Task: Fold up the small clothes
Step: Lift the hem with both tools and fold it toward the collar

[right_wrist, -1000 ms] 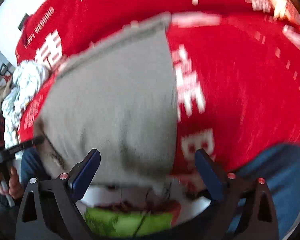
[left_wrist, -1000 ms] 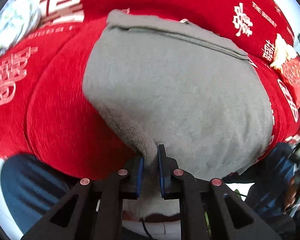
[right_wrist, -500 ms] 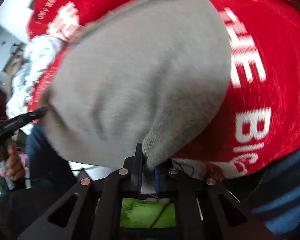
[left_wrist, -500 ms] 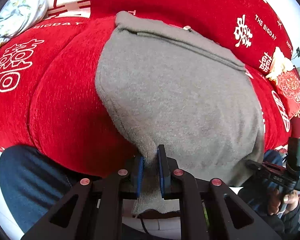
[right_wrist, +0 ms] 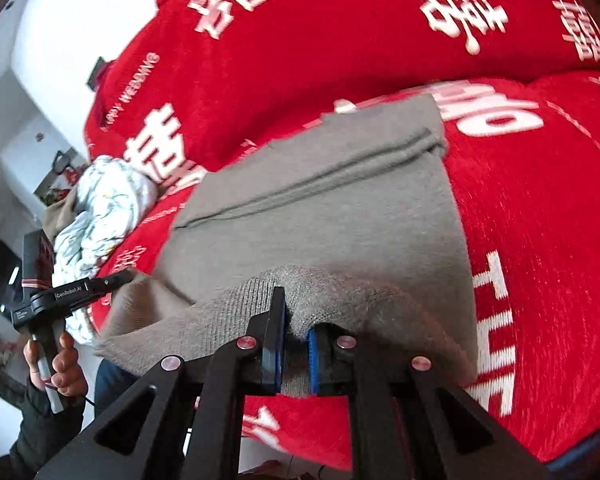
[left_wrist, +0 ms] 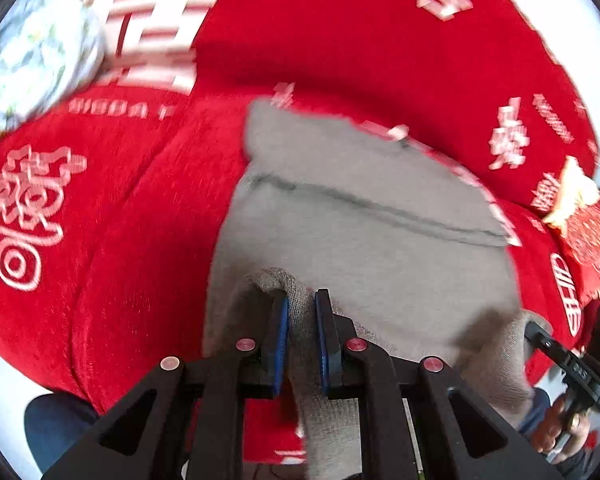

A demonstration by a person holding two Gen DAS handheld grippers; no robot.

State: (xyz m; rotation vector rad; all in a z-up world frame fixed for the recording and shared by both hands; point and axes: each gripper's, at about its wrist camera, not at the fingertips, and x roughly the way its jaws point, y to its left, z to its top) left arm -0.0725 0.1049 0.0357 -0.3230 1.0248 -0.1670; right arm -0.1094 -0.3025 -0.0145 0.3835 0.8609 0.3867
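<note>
A grey knitted garment (left_wrist: pixel 372 236) lies on a red cover (left_wrist: pixel 148 208) with white lettering. Its near edge is lifted off the cover and curls over towards the far hem. My left gripper (left_wrist: pixel 302 304) is shut on the near left corner of the grey garment. In the right wrist view the same grey garment (right_wrist: pixel 340 216) spreads ahead, and my right gripper (right_wrist: pixel 296 320) is shut on its near right corner. The other gripper (right_wrist: pixel 60 296), held by a hand, shows at the left there, pinching the raised edge.
A crumpled white patterned cloth (right_wrist: pixel 104 208) lies on the red cover (right_wrist: pixel 540 240) to the left of the garment; it also appears as the white patterned cloth (left_wrist: pixel 36 60) at top left. A red and gold cushion (left_wrist: pixel 588 232) sits at the right. Blue trousers (left_wrist: pixel 56 424) show below.
The right gripper's jaws went from wide open to shut on the garment's near corner. Both grippers then lifted the near edge and carried it forward over the garment.
</note>
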